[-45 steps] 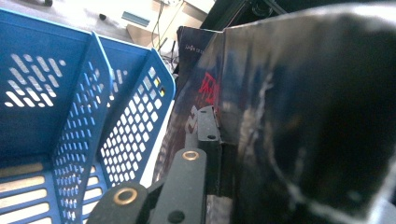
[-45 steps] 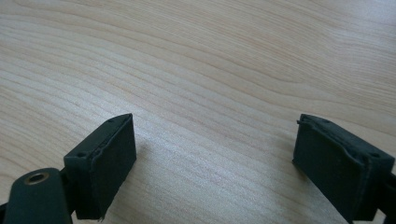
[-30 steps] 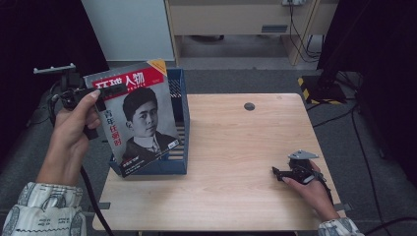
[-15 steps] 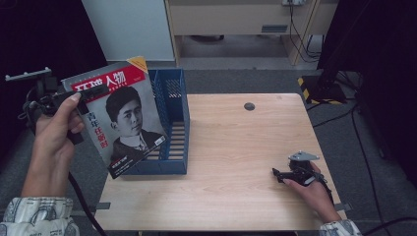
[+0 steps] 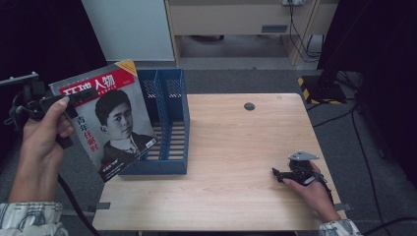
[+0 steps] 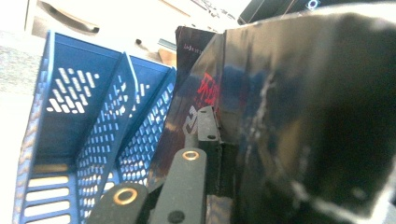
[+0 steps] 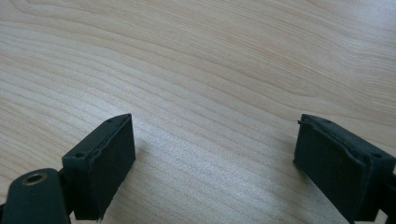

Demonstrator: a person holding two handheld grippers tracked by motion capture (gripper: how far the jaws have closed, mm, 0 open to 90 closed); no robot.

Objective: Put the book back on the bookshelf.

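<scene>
Magazine (image 5: 110, 118) carried leftward off blue rack (image 5: 167, 123), left hand-held gripper (image 5: 81, 96) clamping it, right hand-held gripper (image 7: 215, 158) wide, seemingly resting on table (image 5: 236, 147).

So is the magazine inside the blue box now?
No, the magazine is held up by the left claw, outside the blue box, in front of its left side.

we wear sleeves with a pale, dark-patterned print at both wrists. our left hand-held gripper (image 5: 74, 96) is black, with a black cable hanging below it. our right hand-held gripper (image 5: 278, 173) is black too, topped by a grey three-cornered plate, with brass-ringed holes and matte block-shaped pads (image 7: 105, 163).
</scene>
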